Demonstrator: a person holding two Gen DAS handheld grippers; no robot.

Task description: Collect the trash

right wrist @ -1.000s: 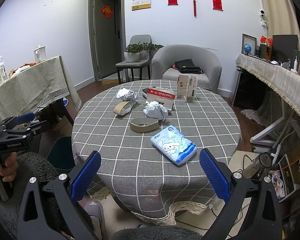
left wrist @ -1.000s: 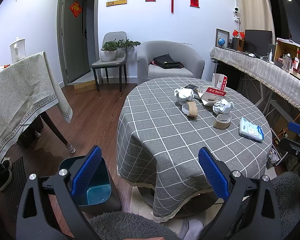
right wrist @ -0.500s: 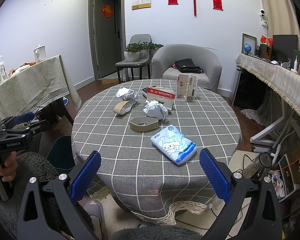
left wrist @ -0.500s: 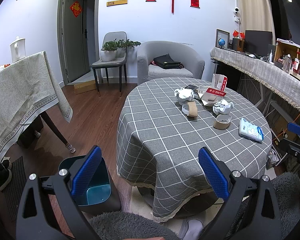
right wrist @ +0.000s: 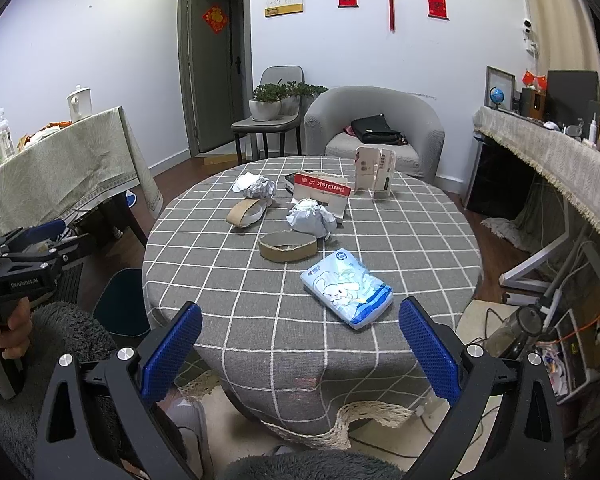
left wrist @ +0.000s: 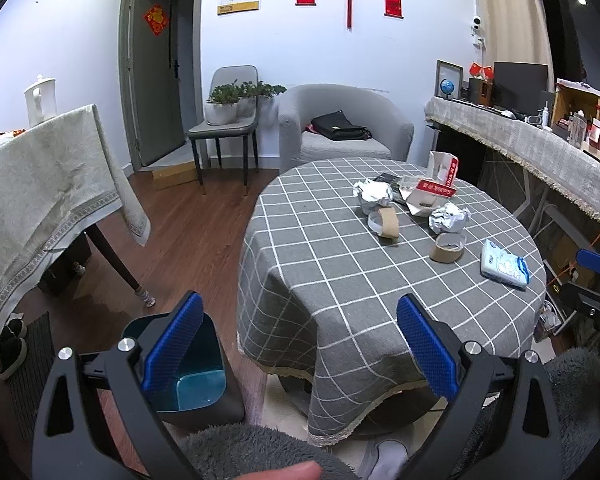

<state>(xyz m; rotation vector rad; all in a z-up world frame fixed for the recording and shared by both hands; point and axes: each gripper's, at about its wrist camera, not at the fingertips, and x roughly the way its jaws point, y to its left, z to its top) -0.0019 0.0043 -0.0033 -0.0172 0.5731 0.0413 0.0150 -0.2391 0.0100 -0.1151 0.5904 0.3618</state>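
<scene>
A round table (left wrist: 324, 264) (right wrist: 260, 320) with a grey checked cloth holds the trash: two crumpled foil balls (right wrist: 311, 218) (right wrist: 255, 187), two cardboard tape cores (right wrist: 287, 245) (right wrist: 246, 211), a red-and-white carton (right wrist: 322, 192) and a blue tissue pack (right wrist: 347, 287). The same items show in the left wrist view, with the tissue pack (left wrist: 505, 264) at the right. A dark blue bin (left wrist: 188, 364) stands on the floor left of the table. My left gripper (left wrist: 300, 344) is open and empty above the bin and table edge. My right gripper (right wrist: 300, 352) is open and empty before the table's near edge.
A white upright box (right wrist: 374, 174) stands at the table's far side. A side table with a pale cloth (left wrist: 40, 200) is to the left. A grey armchair (left wrist: 340, 128) and a chair with plants (left wrist: 228, 120) stand behind. A draped counter (right wrist: 560, 168) runs along the right.
</scene>
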